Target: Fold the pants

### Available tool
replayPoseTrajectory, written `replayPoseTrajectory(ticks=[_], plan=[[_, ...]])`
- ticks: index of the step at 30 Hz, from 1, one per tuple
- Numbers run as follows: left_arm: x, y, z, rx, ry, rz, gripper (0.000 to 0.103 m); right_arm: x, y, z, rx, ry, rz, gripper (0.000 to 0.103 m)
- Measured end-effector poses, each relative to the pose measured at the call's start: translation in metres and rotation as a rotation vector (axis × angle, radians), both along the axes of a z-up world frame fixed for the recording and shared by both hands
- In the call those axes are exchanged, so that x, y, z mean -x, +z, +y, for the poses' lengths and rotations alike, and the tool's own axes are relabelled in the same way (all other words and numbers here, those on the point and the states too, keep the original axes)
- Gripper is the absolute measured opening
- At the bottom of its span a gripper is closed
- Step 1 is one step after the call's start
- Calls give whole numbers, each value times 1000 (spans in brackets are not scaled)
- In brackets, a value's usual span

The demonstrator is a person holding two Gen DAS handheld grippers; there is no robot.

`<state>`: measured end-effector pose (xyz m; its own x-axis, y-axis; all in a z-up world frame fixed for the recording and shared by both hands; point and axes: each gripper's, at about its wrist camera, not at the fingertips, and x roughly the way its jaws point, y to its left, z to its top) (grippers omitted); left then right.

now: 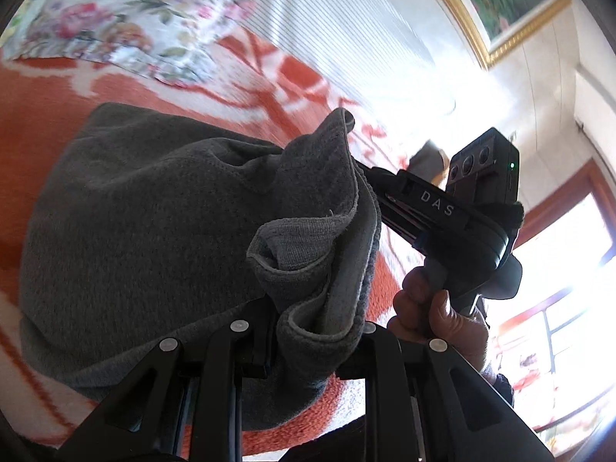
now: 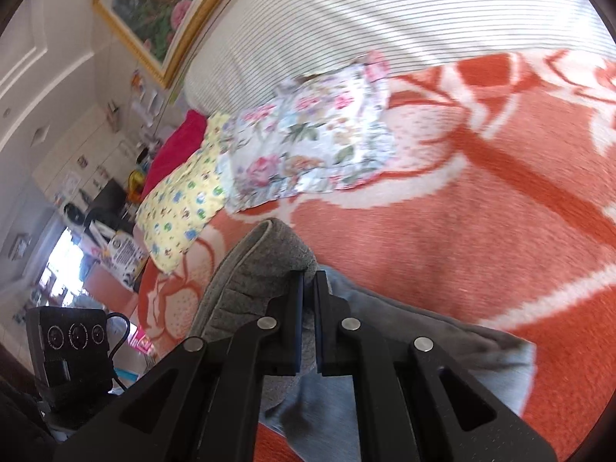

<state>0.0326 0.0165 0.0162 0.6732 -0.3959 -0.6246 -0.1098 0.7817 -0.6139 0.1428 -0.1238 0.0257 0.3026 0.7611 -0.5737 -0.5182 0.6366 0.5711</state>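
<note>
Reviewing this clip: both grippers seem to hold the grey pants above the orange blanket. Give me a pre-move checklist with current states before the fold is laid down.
1. Left gripper clamped on grey pants: ok.
2. Right gripper clamped on the pants' edge: ok, fabric sits between its fingers.
3. Landing area on orange blanket free ahead of the right gripper: ok.
4. Floral cloth apart from the pants: ok.
5. Fabric flat between the grippers: not ok, bunched.
6. Legs aligned: cannot tell.

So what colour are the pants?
Dark grey pants, best seen in the left wrist view.
</note>
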Motion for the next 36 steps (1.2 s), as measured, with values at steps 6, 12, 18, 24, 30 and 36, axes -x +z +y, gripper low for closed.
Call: replayPoseTrajectory(ticks=[6,12,18,24,30,36], plan=[[-22,-13,-32,-31,-56,41,20,-2,-18,-42,-13,-72,29,6],[-39,-19,-56,-66,-98,48,21,-3,-25,-73,-34,-117,35,6],[-56,-34,-73,-117,-108,76,21,-11,-43,-94,-23,-178,58,5],[-52,-39,-80,-131,-125,85,28,-9,-54,-111,-14,-221,80,4],[-42,-32,-83,-78,-206,73,59,5,-40,-124,36,-281,52,4],[-18,-17,-73,-92,-228,30,64,24,-15,-128,55,-300,4,5]])
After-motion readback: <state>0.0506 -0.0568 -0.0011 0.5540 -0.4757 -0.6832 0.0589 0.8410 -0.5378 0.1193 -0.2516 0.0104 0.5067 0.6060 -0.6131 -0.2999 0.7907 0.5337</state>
